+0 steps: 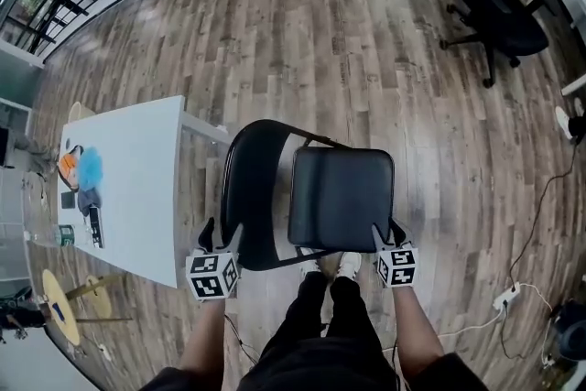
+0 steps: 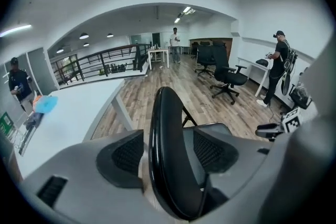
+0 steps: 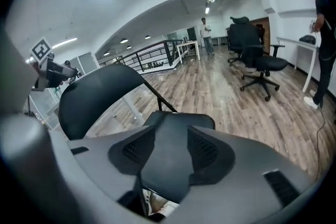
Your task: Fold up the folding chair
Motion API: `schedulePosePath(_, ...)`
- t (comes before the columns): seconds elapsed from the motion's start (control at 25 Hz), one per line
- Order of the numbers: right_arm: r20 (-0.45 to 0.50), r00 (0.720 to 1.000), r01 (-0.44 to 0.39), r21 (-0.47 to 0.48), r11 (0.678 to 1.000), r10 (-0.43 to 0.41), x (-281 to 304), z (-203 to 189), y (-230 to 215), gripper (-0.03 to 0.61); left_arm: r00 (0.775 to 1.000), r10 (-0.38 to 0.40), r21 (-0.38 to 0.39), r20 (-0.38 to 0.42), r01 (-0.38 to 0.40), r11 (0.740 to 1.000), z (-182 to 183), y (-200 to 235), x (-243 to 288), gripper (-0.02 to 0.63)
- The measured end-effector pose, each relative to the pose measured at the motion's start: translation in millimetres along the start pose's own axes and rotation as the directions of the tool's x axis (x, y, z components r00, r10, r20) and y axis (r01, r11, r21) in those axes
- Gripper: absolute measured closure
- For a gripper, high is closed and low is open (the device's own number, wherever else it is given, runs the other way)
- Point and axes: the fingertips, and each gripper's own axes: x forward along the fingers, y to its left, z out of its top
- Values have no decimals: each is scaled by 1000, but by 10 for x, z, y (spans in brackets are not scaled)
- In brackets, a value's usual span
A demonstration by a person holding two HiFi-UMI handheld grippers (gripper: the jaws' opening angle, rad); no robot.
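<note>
**Grippers on the chair, one at the backrest, one at the seat**

Your left gripper (image 1: pixel 222 236) has closed its jaws round the near edge of the backrest (image 2: pixel 167 165). In the left gripper view the black rim stands upright between the two pads (image 2: pixel 123 153) and fills the gap. The right-hand pad seems to press on it, but the rim hides the contact on that side.

Your right gripper (image 1: pixel 386 233) has its jaws drawn in on the near edge of the seat (image 3: pixel 167 165), and in its own view the dark cushion sits between the pads (image 3: pixel 206 150), touching both. That edge of the seat is the one closest to you, at its right corner.

Seen from your head, the chair (image 1: pixel 311 188) stands unfolded on the wood floor (image 1: pixel 348 41) directly in front of you. Its seat lies flat to the right and its backrest is at the left. Your shoes (image 1: pixel 348 265) show just below the seat's near edge.

To the chair's left, just beside the backrest, is the white table (image 1: pixel 137 179), with a few small items at its far end. An office chair (image 1: pixel 499 18) stands well apart at the upper right.
</note>
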Motion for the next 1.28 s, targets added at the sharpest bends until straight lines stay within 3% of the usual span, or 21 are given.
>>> schedulePosePath(0.16, -131, 991, -24, 125, 992, 40, 313, -554, -249, 326, 997, -32, -12, -77, 31, 999, -176, 37, 215, 294)
schedulePosePath(0.36, -301, 950, -23, 199, 980, 83, 732, -1347, -587, 266, 988, -82, -82, -130, 72, 994, -454, 129, 515, 290)
schedulePosePath(0.64, -323, 912, -88, 446, 891, 252, 1242, -1934, -790, 231, 976, -154, -130, -154, 134, 982, -638, 121, 867, 290)
schedulePosePath(0.84, -294, 898, -165, 462, 872, 326, 1361, -2030, -863, 227, 962, -244, -180, -122, 220, 959, -624, 34, 924, 293)
schedulePosePath(0.96, -334, 891, -161, 400, 902, 307, 1380, -2111, -975, 218, 958, -260, -175, -121, 237, 956, -634, 16, 945, 307)
schedulePosePath(1.04, -364, 884, -134, 404, 905, 294, 1429, -2197, -1054, 218, 964, -238, -161, -118, 218, 963, -647, 42, 952, 307)
schedulePosePath(1.28, -408, 816, -201, 464, 863, 410, 1681, -2455, -863, 195, 954, -287, -228, -85, 261, 938, -618, 18, 956, 311)
